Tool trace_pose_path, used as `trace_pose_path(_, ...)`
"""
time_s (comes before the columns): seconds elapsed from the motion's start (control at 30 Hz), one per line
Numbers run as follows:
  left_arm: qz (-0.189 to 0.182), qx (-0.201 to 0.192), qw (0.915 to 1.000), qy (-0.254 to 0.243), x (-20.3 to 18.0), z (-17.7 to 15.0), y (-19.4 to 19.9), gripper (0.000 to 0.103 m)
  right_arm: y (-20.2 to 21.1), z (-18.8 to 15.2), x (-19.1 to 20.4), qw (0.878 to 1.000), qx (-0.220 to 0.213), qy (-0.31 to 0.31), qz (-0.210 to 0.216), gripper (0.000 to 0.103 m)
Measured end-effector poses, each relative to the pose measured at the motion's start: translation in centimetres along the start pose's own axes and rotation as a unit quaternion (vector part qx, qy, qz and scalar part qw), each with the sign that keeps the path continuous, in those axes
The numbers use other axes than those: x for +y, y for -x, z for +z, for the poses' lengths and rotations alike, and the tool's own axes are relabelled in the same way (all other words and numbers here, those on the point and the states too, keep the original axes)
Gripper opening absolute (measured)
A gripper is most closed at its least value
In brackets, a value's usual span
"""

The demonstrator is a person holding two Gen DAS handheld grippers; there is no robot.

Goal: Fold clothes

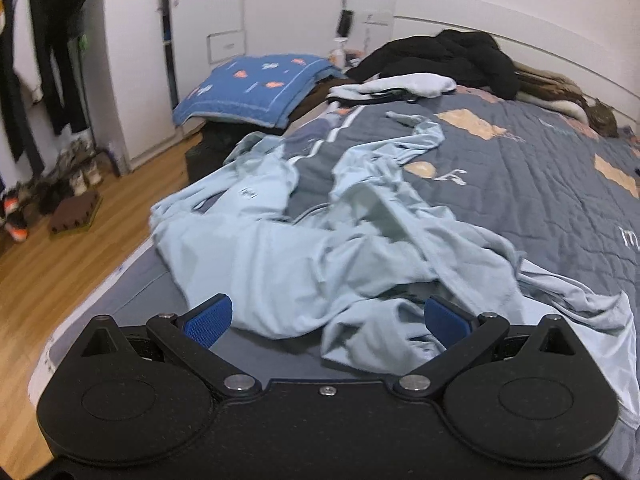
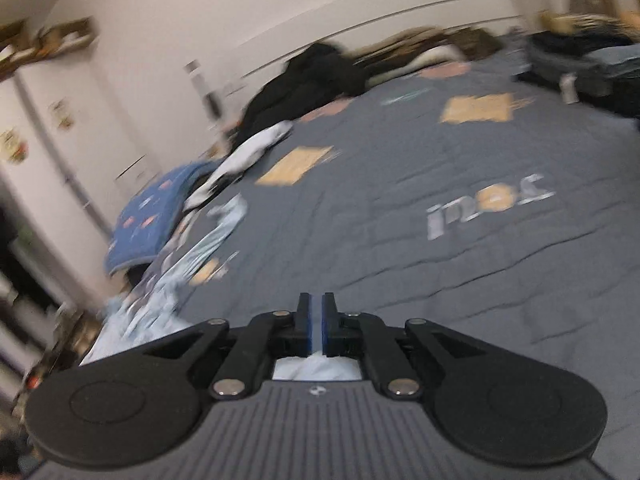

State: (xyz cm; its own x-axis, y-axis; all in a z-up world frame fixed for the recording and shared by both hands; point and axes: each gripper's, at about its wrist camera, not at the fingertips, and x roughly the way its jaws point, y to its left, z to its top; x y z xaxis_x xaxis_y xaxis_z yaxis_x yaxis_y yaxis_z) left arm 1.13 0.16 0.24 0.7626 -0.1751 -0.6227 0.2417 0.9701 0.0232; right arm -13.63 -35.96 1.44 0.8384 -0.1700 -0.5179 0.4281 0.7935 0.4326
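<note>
Left gripper (image 1: 326,318): blue pads spread wide, low over the near edge of a crumpled light blue garment (image 1: 304,248), nothing between them. The wide spread, with cloth bunched in the gap ahead, looks like a setup for taking a hem or fold, though which part cannot be told.

Right gripper (image 2: 317,326): pads pressed nearly together, a thin strip of pale blue showing in the slit and more pale cloth visible just behind them. Judged to be pinching an edge of the same garment; the view is motion-blurred, so the grip is likely mid-pull, perhaps to draw the fabric out flat.

Garment lies rumpled on the bed (image 1: 540,184), sleeves trailing toward the headboard, body heaped at the near corner by the floor side. Not folded as it lies.

Beyond: white garment (image 1: 400,86) and black jacket (image 1: 452,58) piled near the headboard; blue quilted pillow (image 1: 256,88) off the bed's left side.

Writing: pale lettering on the grey bedspread, right view, blurred and upside-down — not safely readable. Small chest logo on the garment, too small to read.
</note>
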Motion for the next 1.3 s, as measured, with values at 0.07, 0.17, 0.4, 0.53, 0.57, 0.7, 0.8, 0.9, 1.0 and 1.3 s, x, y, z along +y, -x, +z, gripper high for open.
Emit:
trace_pose_path(0.07,-0.003,-0.008,0.9998,-0.018,-1.3,0.0,0.0,0.103,-0.9,-0.8,0.9,0.999,0.013,0.02,0.021,0.005)
trace_pose_path(0.17,-0.004,-0.011,0.999,-0.044,-3.5,-0.3,-0.6,0.103,-1.8,-1.7,2.2,0.997,0.022,0.056,0.04,0.012)
trace_pose_path(0.4,-0.008,0.003,0.9974,-0.072,-6.9,-0.8,-2.9,0.103,-2.5,-3.0,3.6,0.993,0.014,0.096,0.063,0.065)
trace_pose_path(0.53,0.0,-0.009,0.9965,-0.083,-7.9,-0.5,-3.7,0.103,-2.4,-3.8,3.8,0.988,0.022,0.135,0.066,0.07)
trace_pose_path(0.57,0.002,-0.012,0.9964,-0.084,-8.1,-0.4,-3.8,0.103,-2.3,-4.0,3.8,0.987,0.023,0.146,0.069,0.071)
trace_pose_path(0.7,0.0,-0.003,0.9957,-0.093,-9.2,-0.3,-5.1,0.089,-2.2,-4.3,3.2,0.987,0.029,0.143,0.073,0.073)
trace_pose_path(0.8,-0.008,0.016,0.9953,-0.095,-9.7,-0.4,-6.2,0.063,-2.1,-4.2,2.8,0.987,0.03,0.14,0.069,0.074)
trace_pose_path(0.9,-0.025,0.032,0.9967,-0.071,-9.4,-0.3,-6.8,0.017,-2.1,-4.1,2.4,0.988,0.029,0.136,0.069,0.074)
trace_pose_path(1.0,-0.061,0.041,0.9968,-0.031,-8.3,-0.2,-6.5,0.01,-2.1,-3.7,2.1,0.989,0.026,0.127,0.07,0.074)
trace_pose_path(1.3,-0.155,0.037,0.9857,-0.056,-8.3,-1.0,-0.6,0.004,-1.7,-2.9,1.9,0.99,0.029,0.093,0.099,0.074)
